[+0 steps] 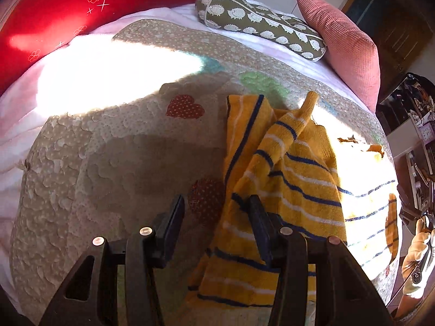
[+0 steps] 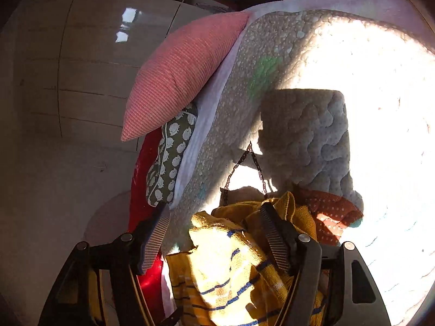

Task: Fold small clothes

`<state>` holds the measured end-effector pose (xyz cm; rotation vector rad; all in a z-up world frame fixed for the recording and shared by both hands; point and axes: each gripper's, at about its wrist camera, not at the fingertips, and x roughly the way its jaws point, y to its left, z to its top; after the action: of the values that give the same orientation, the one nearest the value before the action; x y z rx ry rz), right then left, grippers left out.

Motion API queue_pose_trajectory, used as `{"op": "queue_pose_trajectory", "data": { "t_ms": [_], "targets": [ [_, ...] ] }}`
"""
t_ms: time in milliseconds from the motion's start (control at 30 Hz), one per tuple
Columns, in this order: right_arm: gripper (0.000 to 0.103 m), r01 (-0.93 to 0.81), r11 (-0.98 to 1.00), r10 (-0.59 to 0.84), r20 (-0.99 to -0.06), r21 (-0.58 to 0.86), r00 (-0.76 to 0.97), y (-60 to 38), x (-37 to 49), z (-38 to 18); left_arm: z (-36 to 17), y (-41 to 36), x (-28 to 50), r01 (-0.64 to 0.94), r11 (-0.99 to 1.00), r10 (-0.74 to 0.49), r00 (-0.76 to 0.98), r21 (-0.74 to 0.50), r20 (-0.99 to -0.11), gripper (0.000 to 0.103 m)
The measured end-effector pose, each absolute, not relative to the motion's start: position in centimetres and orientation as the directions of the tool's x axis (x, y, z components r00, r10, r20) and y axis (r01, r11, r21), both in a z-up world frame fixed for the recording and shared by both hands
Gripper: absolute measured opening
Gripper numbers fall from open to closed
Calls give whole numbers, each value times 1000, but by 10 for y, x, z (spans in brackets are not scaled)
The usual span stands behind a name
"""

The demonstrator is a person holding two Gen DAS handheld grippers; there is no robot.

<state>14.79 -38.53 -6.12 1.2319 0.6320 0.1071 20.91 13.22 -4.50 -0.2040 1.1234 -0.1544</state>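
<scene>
A small yellow sweater (image 1: 285, 168) with blue and white stripes lies on the quilt (image 1: 122, 149), one sleeve (image 1: 288, 133) folded up across its body. My left gripper (image 1: 216, 214) hovers open over the sweater's left edge. Its right finger is above the knit and its left finger above bare quilt, and nothing is pinched. In the right wrist view the same sweater (image 2: 225, 258) is bunched up between the fingers of my right gripper (image 2: 214, 225). That gripper stands wide open, with both ribbed pads clear of the cloth.
At the head of the bed lie a red pillow (image 1: 68, 13), a hedgehog-print cushion (image 1: 258, 21) and a pink ribbed cushion (image 1: 345, 46). Bright sun patches wash out parts of the quilt (image 2: 299, 125). White cupboard doors (image 2: 95, 54) stand behind. A gloved hand (image 1: 418, 258) shows at the right edge.
</scene>
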Motion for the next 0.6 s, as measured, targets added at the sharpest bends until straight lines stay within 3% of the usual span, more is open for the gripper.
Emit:
{"op": "queue_pose_trajectory", "data": {
  "t_ms": [100,233,367,433,600],
  "targets": [
    [76,246,424,408,-426,872,807,-387,119,-49,-33,143,187,23,977,-200,457,-213,-867,47],
    [76,205,520,469,-477,830,743,-364,77,-48,-14,138,142,72,994,-106,532,-80,-840,49],
    [76,124,706,446,-574,697,686,-310,28,-46,2,119,92,100,993,-16,635,62,-772,66],
    [76,93,782,405,-616,617,675,-283,5,-48,7,110,69,92,989,21,677,113,-736,68],
    [76,85,797,392,-619,598,680,-251,-36,-66,14,91,33,92,987,26,709,129,-705,69]
  ]
}}
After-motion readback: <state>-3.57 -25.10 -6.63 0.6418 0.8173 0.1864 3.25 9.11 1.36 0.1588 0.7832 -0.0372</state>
